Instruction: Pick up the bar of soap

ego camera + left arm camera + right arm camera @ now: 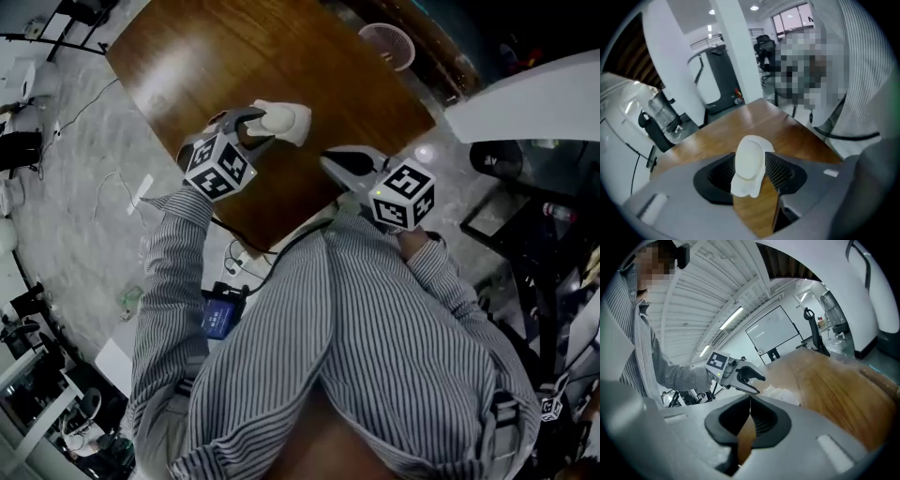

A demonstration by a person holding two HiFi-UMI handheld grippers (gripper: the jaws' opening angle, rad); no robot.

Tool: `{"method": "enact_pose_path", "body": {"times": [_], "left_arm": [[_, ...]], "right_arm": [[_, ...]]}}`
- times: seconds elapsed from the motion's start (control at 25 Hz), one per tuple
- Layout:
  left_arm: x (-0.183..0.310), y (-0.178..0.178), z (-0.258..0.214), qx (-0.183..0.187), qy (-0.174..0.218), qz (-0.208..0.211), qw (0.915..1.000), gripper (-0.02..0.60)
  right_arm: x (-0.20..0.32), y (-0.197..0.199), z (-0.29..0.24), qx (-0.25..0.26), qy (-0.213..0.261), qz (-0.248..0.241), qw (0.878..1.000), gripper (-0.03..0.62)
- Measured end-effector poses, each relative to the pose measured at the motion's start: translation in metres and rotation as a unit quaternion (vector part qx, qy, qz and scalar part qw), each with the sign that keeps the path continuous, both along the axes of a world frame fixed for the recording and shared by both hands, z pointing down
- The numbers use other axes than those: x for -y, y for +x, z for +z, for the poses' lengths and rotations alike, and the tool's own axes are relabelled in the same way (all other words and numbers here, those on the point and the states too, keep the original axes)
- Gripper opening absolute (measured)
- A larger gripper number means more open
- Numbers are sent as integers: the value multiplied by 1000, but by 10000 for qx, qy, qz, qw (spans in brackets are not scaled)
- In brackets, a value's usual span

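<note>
While your left tongs (750, 158) stand wide with the bar of soap (749, 165) between their pads, near the middle of the bench (187, 56), your right tongs (749, 401) are pressed together, empty, at the bench's near edge.

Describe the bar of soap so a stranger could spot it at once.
Start at the brown wooden table. Toward its left side the left gripper reaches in, and the bar of soap lies between its jaws. It is a smooth off-white oval on white wrapping, the only loose thing on the wood.
</note>
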State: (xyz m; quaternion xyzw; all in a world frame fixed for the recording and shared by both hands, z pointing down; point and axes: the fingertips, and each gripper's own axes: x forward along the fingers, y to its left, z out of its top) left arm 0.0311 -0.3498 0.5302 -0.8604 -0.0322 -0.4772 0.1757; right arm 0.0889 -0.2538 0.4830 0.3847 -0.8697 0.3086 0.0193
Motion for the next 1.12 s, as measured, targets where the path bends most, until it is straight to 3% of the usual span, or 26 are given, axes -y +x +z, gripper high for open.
{"method": "enact_pose_path", "body": {"times": [0.12,0.28,0.48,0.68,0.96,1.04,1.12], "left_arm": [[6,5,22,644,138,844,9943,226],[12,8,44,1292,274,1753,9756,233],[7,15,58,1594,-66,2442,9565,250],[3,21,67,1814,-408,2824,9411,268],[0,28,68,1613,-625,2551,9513,264],[-1,28,65,1531,-639,2253,9601,264],[-2,30,53,1224,-615,1812,9739,264]], "right_arm": [[3,8,2,153,-33,25,9999,3],[4,21,8,239,-136,185,9995,3],[3,31,12,276,-195,284,9990,3],[-1,40,18,268,-290,404,9984,3],[-7,53,21,249,-308,545,9977,3],[-7,50,19,254,-258,502,9981,3],[-7,46,17,237,-202,398,9987,3]]}}
